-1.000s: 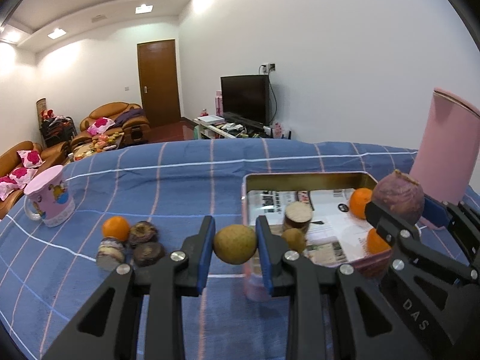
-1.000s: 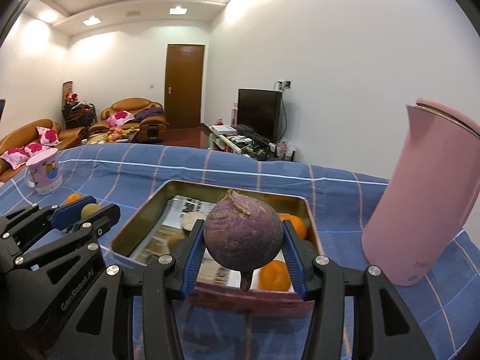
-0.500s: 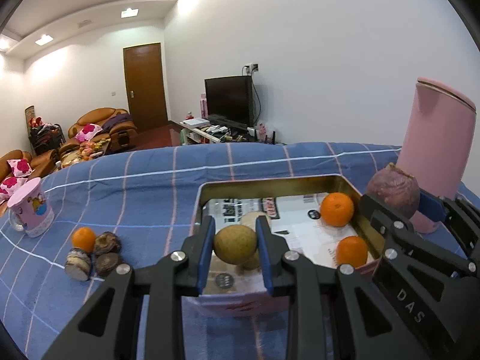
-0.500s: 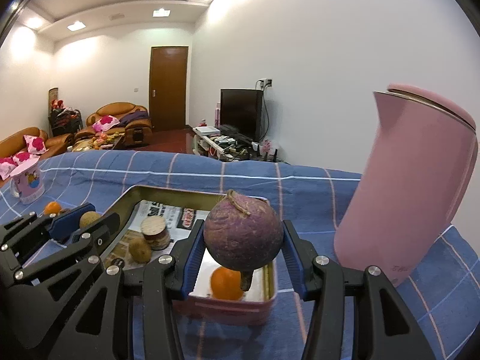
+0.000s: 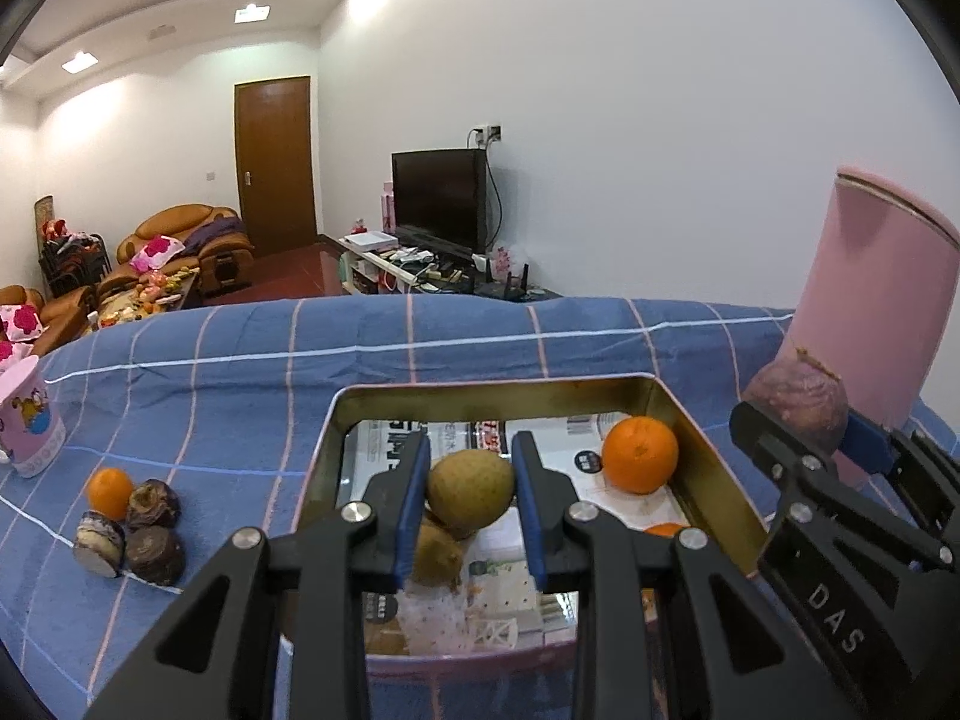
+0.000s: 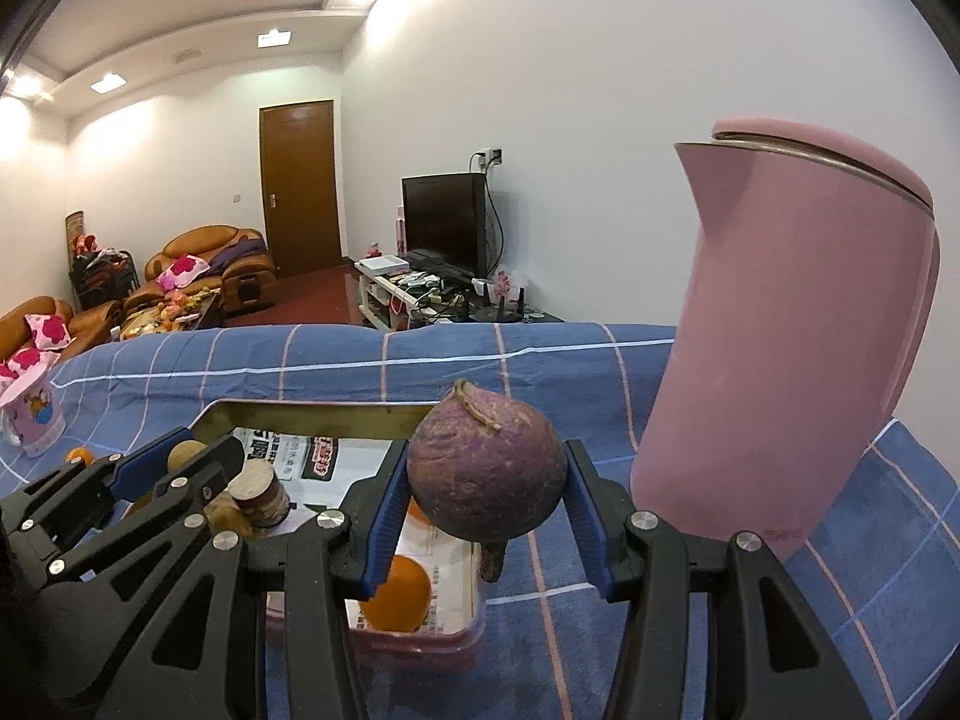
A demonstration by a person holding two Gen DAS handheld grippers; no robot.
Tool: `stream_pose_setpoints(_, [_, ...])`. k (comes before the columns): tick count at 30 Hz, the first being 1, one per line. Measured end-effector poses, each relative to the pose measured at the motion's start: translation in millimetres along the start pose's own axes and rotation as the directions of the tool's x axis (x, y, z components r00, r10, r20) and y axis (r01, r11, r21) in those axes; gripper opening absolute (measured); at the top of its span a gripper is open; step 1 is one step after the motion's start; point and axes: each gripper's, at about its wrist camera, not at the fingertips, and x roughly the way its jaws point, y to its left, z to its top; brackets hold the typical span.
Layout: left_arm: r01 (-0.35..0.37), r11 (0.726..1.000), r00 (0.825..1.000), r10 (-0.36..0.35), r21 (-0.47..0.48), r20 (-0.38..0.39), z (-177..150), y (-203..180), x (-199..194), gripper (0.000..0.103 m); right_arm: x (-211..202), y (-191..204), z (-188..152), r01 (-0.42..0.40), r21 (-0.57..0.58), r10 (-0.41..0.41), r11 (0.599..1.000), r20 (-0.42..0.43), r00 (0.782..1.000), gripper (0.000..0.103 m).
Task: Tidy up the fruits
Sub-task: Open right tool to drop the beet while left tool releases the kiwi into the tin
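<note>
My left gripper is shut on a yellow-green round fruit and holds it above the near left part of the metal tray. The tray holds an orange, another brownish fruit and a cut brown piece. My right gripper is shut on a round purple fruit with a stem, held just right of the tray's near right corner. The right gripper also shows in the left wrist view.
A tall pink kettle stands close to the right of the tray. An orange and three dark brown fruits lie on the blue checked cloth at left. A pink mug stands far left.
Both grippers moved right with their fruits. The left one now holds its fruit over the tray instead of left of it. The right one went from over the tray toward the kettle.
</note>
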Motion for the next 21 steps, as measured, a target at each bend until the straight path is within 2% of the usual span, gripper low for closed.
stream_pose_setpoints(7, [0.051, 0.998, 0.998, -0.052, -0.020, -0.030, 6.0, 1.0, 16.6, 0.029, 8.9, 1.9, 3.9, 0.028, -0.002, -0.028, 1.000, 0.006, 1.000, 0.052])
stream_pose_setpoints(14, [0.020, 1.000, 0.998, -0.021, -0.019, -0.053, 8.8, 9.7, 23.6, 0.029, 24.6, 9.9, 9.3, 0.041, -0.010, -0.041, 0.999, -0.002, 0.999, 0.051])
stream_pose_setpoints(21, [-0.024, 0.999, 0.993, 0.019, -0.036, -0.120, 7.5, 19.2, 36.9, 0.029, 43.6, 21.9, 10.0, -0.056, -0.023, 0.054, 0.998, -0.079, 0.995, 0.052])
